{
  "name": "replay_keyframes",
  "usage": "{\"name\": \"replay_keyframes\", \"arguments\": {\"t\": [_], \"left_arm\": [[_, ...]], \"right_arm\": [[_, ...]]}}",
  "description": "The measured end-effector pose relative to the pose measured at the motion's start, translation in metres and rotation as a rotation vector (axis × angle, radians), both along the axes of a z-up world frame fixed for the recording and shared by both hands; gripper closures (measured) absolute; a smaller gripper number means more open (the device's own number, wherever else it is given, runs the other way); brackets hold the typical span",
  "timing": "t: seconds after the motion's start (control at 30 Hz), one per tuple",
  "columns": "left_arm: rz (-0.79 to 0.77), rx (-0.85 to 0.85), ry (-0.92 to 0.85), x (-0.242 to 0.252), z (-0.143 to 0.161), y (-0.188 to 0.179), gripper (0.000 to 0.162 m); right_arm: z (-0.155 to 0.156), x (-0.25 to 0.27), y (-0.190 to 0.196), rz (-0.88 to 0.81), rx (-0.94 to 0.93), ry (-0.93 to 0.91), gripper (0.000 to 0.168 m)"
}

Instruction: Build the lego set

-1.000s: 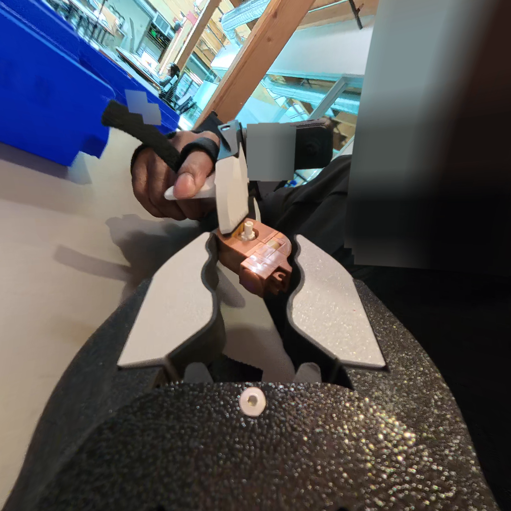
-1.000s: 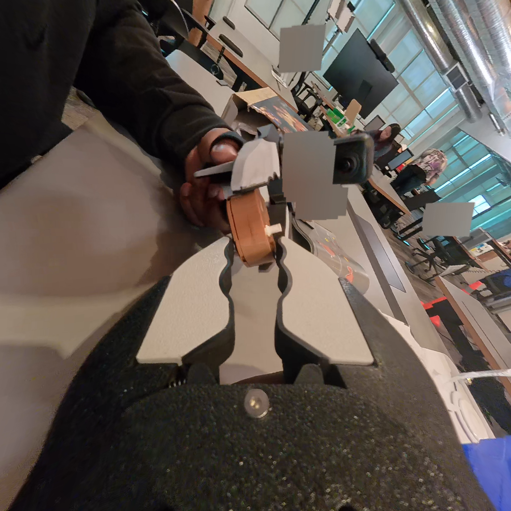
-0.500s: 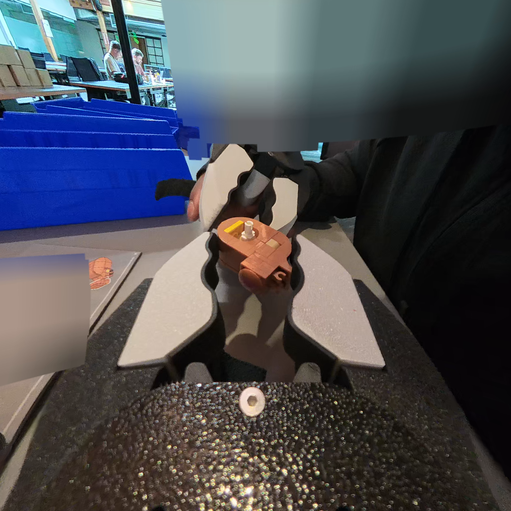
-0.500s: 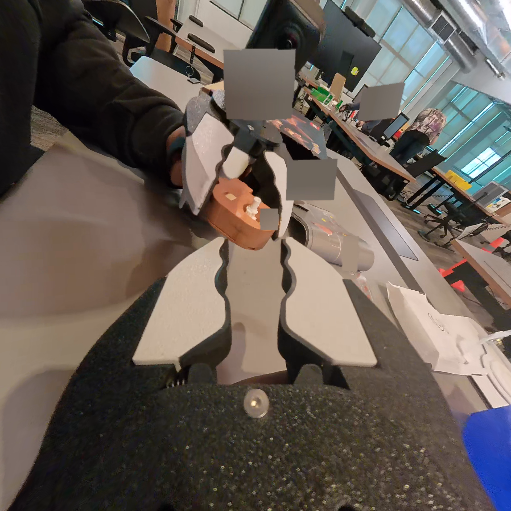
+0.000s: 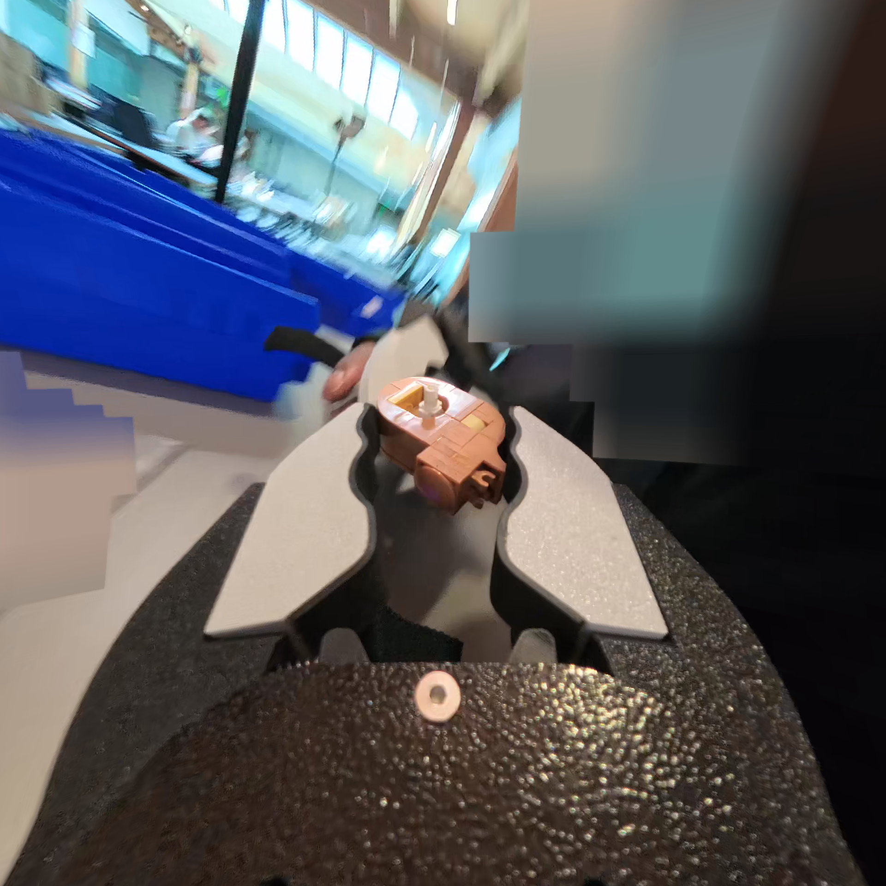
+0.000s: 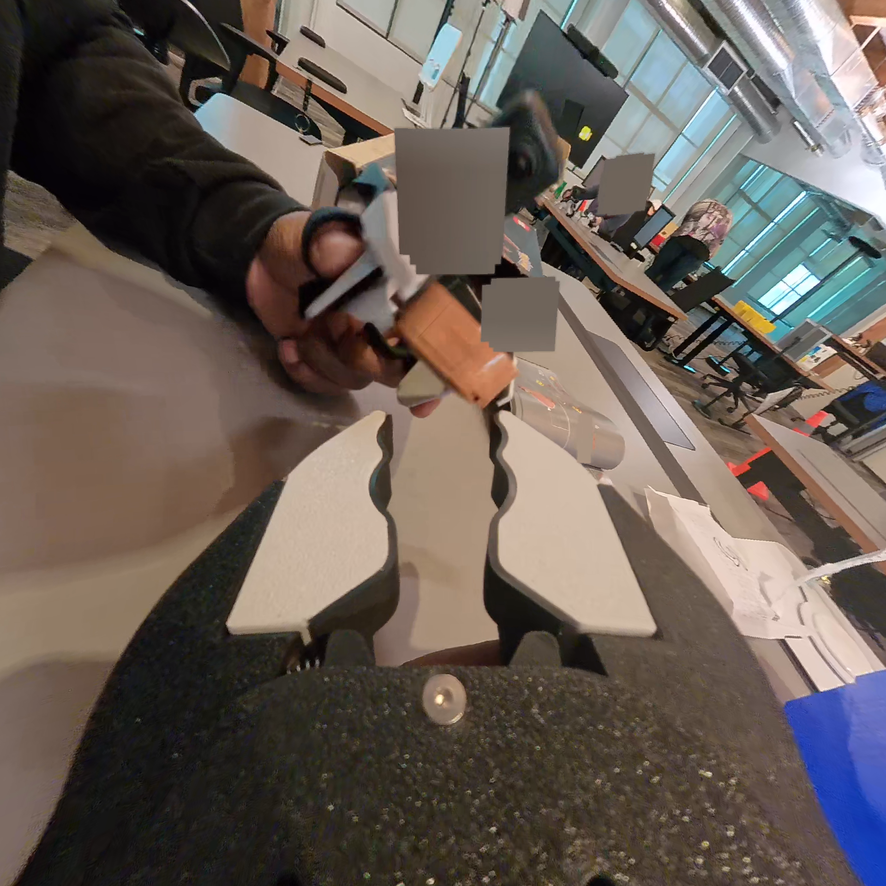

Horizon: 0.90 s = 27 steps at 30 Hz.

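Observation:
A brown lego assembly with a white pin standing up from its top is clamped between the tips of my left gripper, held above the table. In the right wrist view the same assembly sticks out of the left gripper, which a hand holds. My right gripper is open and empty. Its right fingertip is just below the assembly's near end. One of its white fingers shows blurred behind the assembly in the left wrist view.
Blue bins stand along the far left of the grey table. A grey wrapped roll, white paper sheets, a cardboard box and a blue bin corner lie to the right.
My right gripper has drawn back from the assembly, which now sits just beyond its tips instead of between them. My left gripper has turned and tilted while keeping hold of the assembly.

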State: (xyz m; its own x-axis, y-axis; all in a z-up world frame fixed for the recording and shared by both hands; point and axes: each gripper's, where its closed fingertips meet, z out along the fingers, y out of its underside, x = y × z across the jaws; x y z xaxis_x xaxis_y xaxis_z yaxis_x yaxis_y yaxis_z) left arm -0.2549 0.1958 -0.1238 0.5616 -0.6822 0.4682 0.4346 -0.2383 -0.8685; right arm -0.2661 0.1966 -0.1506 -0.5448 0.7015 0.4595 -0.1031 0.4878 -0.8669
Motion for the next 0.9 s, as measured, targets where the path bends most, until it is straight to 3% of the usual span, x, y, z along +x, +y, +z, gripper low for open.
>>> {"name": "replay_keyframes", "arguments": {"t": [0.13,0.3,0.47,0.9], "left_arm": [[-0.109,-0.103,-0.41,-0.009,0.009,0.004,0.112],[-0.219,-0.191,-0.563,0.002,0.007,0.004,0.112],[-0.234,-0.222,-0.588,0.002,0.004,0.006,0.112],[-0.279,-0.257,-0.548,0.013,0.0,0.003,0.112]], "right_arm": [[0.012,-0.005,0.0,-0.013,-0.092,0.028,0.123],[0.028,-0.003,0.0,-0.01,-0.125,0.077,0.13],[0.03,0.002,-0.002,0.005,-0.097,0.068,0.138],[0.025,0.011,-0.006,0.087,-0.099,-0.03,0.14]]}}
